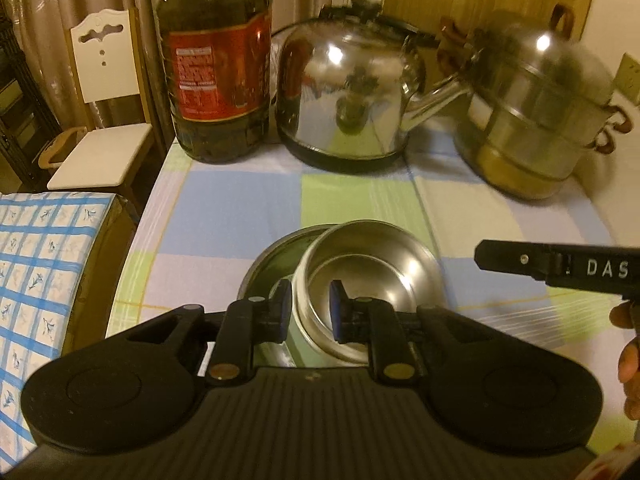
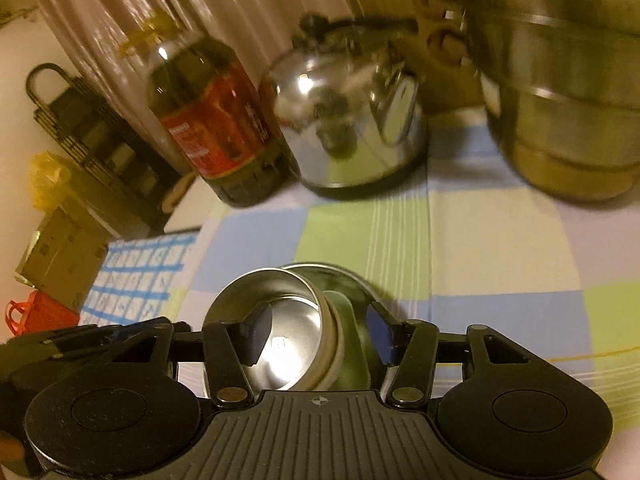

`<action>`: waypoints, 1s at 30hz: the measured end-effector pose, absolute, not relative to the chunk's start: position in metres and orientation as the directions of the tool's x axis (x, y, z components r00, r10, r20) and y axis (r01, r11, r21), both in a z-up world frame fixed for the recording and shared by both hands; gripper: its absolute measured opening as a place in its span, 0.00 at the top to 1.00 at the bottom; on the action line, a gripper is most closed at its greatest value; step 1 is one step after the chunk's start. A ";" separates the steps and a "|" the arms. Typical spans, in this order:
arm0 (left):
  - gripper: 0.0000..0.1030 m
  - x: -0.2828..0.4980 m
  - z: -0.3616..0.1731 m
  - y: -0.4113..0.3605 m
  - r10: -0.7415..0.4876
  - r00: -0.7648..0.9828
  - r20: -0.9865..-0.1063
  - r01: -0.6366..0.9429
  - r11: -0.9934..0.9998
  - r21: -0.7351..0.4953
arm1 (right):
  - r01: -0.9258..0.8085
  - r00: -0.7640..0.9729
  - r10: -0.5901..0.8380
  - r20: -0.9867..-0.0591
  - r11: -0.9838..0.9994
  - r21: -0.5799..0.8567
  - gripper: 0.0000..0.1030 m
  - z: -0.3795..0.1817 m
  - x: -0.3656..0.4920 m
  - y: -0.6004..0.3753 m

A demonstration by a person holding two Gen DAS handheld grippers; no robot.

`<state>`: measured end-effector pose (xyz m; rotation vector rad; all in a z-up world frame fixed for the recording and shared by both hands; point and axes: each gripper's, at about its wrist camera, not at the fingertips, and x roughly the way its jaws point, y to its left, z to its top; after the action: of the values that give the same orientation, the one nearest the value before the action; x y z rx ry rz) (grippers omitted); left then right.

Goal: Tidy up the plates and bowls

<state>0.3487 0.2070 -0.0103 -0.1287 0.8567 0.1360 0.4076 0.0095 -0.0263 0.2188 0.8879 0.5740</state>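
Steel bowl (image 1: 360, 276) rim between left hand-held gripper (image 1: 308, 312) pads, apparently pinched; right hand-held gripper (image 2: 320, 336) spread; "DAS".

Bare checked table (image 1: 248, 208) lies open between the steel bowl (image 1: 372, 276) near the front and the back row. That row is blocked by the oil bottle (image 1: 216, 60), the kettle (image 1: 348, 92) and the stacked steamer pot (image 1: 540, 112), which stand close together. The right tool (image 1: 560, 270) reaches in from the right.

Silver bowl (image 1: 372, 276), red-label bottle (image 1: 216, 64), blue/green/white check tablecloth (image 1: 240, 200).
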 end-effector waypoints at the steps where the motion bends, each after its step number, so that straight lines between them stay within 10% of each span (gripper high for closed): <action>1: 0.83 0.341 -0.007 0.203 0.067 0.652 -0.755 -0.171 0.983 -0.061 | -0.378 0.501 0.552 -0.667 0.833 0.405 0.48 -0.024 0.402 0.006; 30: 0.83 0.167 -0.003 0.031 -0.009 0.620 -0.785 -0.114 0.988 -0.101 | -0.371 0.470 0.465 -0.750 0.875 0.310 0.48 -0.027 0.204 -0.136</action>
<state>0.1667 0.0307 -0.0030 -0.1456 0.9014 0.0604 0.2040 -0.1357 -0.0272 0.1093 0.9524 0.5131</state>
